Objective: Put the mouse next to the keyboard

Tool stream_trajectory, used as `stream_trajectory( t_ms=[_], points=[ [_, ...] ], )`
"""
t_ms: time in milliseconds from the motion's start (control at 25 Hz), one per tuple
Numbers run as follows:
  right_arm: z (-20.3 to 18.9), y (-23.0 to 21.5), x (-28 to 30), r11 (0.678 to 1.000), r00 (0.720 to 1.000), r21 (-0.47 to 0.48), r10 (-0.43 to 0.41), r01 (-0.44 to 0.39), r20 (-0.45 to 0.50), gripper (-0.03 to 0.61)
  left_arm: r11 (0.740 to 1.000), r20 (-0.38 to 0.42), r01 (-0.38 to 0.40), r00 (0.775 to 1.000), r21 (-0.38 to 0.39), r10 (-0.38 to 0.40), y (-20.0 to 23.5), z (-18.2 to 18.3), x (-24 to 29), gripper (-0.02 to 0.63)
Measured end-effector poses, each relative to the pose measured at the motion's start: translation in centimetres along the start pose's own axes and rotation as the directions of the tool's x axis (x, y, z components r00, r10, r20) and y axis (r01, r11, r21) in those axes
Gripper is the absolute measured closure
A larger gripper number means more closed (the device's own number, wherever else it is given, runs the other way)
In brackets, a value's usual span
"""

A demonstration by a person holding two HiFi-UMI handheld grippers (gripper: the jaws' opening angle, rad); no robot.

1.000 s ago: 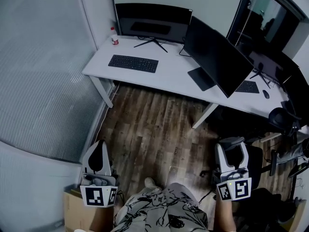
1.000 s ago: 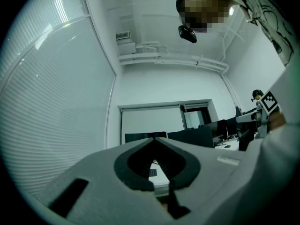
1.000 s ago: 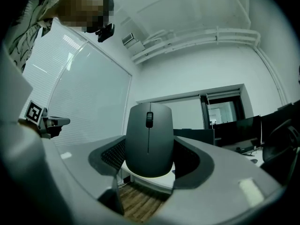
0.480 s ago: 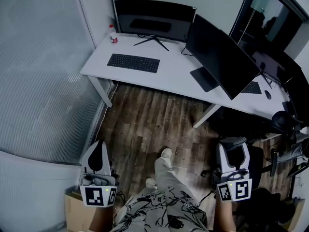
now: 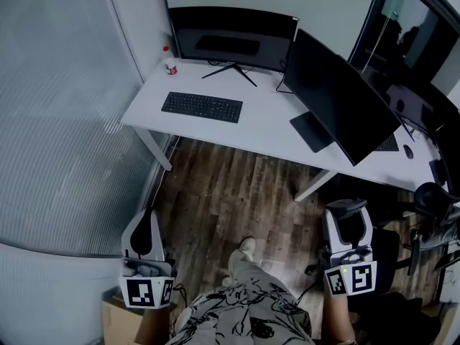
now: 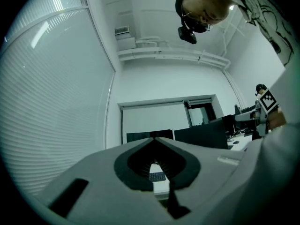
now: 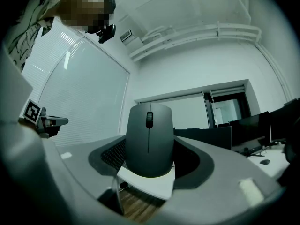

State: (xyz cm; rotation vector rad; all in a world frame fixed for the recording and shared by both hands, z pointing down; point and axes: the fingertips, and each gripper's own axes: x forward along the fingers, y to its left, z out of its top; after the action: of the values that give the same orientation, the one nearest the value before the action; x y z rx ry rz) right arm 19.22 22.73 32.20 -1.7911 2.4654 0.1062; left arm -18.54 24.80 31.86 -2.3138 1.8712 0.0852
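A black keyboard (image 5: 202, 107) lies on the left part of the white desk (image 5: 259, 131), in front of a dark monitor (image 5: 233, 38). A grey mouse (image 7: 149, 139) with a scroll wheel stands upright between the right gripper's jaws, and my right gripper (image 7: 149, 151) is shut on it. In the head view the right gripper (image 5: 347, 221) hangs low at the right, over the wooden floor and far from the desk. My left gripper (image 5: 147, 228) hangs low at the left with its jaws shut and nothing in them. Through the small gap under the left gripper's (image 6: 157, 146) tips the keyboard (image 6: 157, 176) shows far off.
A second, angled monitor (image 5: 341, 95) stands on the desk's right half. A small red-and-white bottle (image 5: 170, 67) sits at the back left corner. Another keyboard and mouse (image 5: 408, 151) lie at the far right. A chair (image 5: 431, 192) stands right, a cardboard box (image 5: 118, 322) by my left leg.
The person has stepped forward, one foot swinging ahead, and the desk now sits slightly lower in the head view. Both grippers keep their places and their states.
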Motion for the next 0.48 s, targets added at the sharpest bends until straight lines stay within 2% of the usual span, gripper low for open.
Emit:
stream_trajectory(
  t_ms=[480],
  points=[
    [-0.5,-3.1,10.3,1.0,1.0,-0.006,0.02,-0.02,0.013,0.279,1.0,0.002,-0.027,1.0,0.013,0.027,2.3,-0.8,9.7,0.615]
  ],
)
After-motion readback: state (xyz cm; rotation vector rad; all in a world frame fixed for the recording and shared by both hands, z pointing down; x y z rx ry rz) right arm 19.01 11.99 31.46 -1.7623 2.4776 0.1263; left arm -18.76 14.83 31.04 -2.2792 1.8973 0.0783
